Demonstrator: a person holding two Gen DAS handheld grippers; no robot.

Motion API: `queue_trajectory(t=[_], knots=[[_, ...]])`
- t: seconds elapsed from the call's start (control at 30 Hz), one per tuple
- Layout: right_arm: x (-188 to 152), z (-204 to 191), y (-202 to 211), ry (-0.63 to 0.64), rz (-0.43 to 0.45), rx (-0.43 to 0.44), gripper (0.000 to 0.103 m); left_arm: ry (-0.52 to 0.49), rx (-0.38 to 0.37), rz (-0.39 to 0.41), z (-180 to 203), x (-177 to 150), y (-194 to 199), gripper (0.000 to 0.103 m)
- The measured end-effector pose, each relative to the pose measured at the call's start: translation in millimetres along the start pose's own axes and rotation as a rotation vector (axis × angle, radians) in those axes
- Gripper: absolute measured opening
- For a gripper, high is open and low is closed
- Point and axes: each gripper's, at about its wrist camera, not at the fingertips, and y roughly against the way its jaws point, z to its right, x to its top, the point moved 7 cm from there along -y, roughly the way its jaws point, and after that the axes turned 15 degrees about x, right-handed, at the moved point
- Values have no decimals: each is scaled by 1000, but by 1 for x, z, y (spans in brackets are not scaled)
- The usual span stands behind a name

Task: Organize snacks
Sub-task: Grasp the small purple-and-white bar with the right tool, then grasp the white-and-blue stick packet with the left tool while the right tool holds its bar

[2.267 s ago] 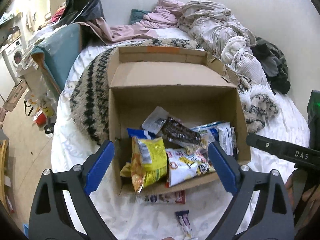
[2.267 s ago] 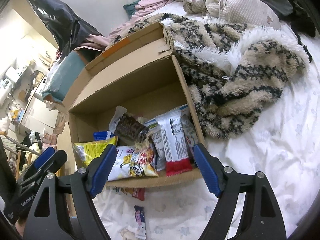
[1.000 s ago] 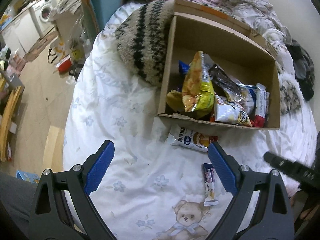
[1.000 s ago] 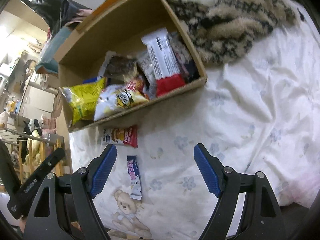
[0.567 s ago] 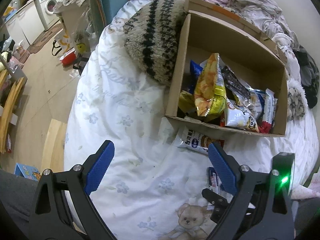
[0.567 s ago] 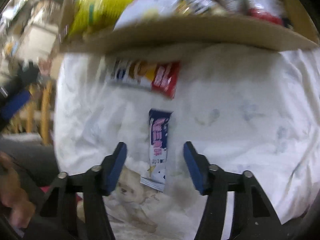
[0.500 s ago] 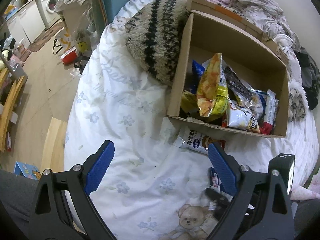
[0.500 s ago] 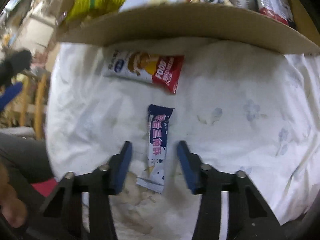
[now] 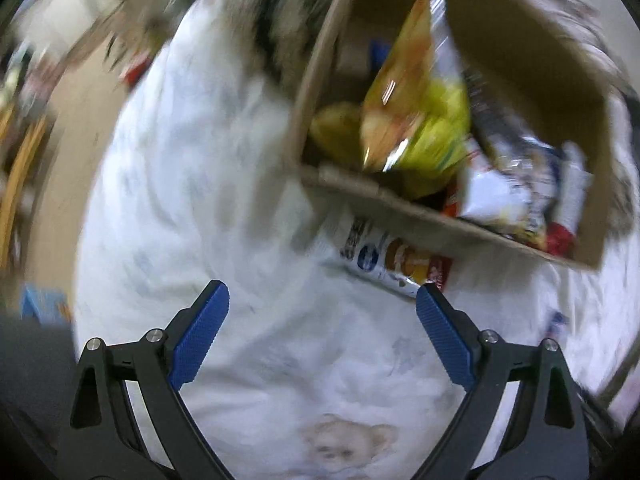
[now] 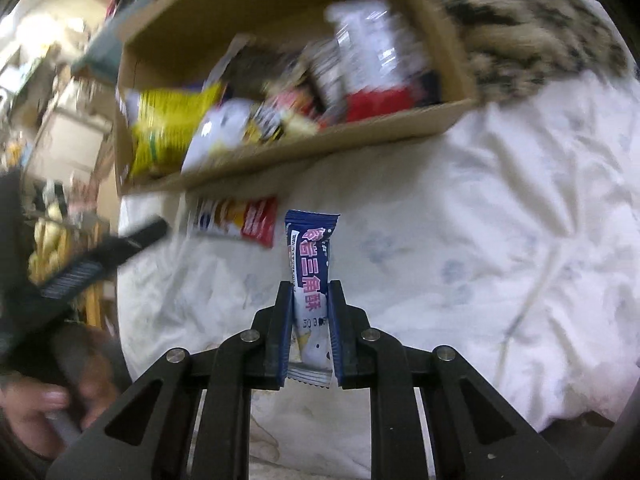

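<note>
My right gripper (image 10: 310, 286) is shut on a slim blue-and-white snack bar (image 10: 309, 264), which sticks out forward between its fingers above the white bedsheet (image 10: 500, 248). A red-and-white snack packet (image 10: 236, 220) lies on the sheet against the front wall of the cardboard box (image 10: 304, 148), which is full of snack bags. In the blurred left wrist view, my left gripper (image 9: 322, 304) stands open over the sheet, and the same packet (image 9: 394, 262) lies just beyond its right finger, under the box's (image 9: 400, 204) front edge.
A striped fuzzy blanket (image 10: 532, 28) lies beside and behind the box. The bed's left edge drops to a wooden floor (image 9: 60, 152) with clutter. A hand (image 10: 48, 404) and the other gripper's dark body (image 10: 100, 256) show at the left of the right wrist view.
My right gripper closed on the blue snack bar and lifted it off the sheet. My left gripper sank closer to the sheet and the red-and-white packet, and its view blurred.
</note>
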Motion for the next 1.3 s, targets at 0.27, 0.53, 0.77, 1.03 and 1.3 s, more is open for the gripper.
queue_trajectory(t=[0.27,0.53,0.77,1.03,1.3], knots=[[17,17,30,-78,106,20,18,61,91,-2,41,-4,-26,93],[23,11,31,-67,109,53,18,91,138,-28,58,9,-41,93],[29,13,43,-99,148,83,18,48,121,-53,61,8,-44,76],[38,7,49,-115,171,135,18,-61,-61,-110,43,-17,-27,14],[39,-7,44,-89,160,155,18,-90,-132,-131,18,-39,-13,12]])
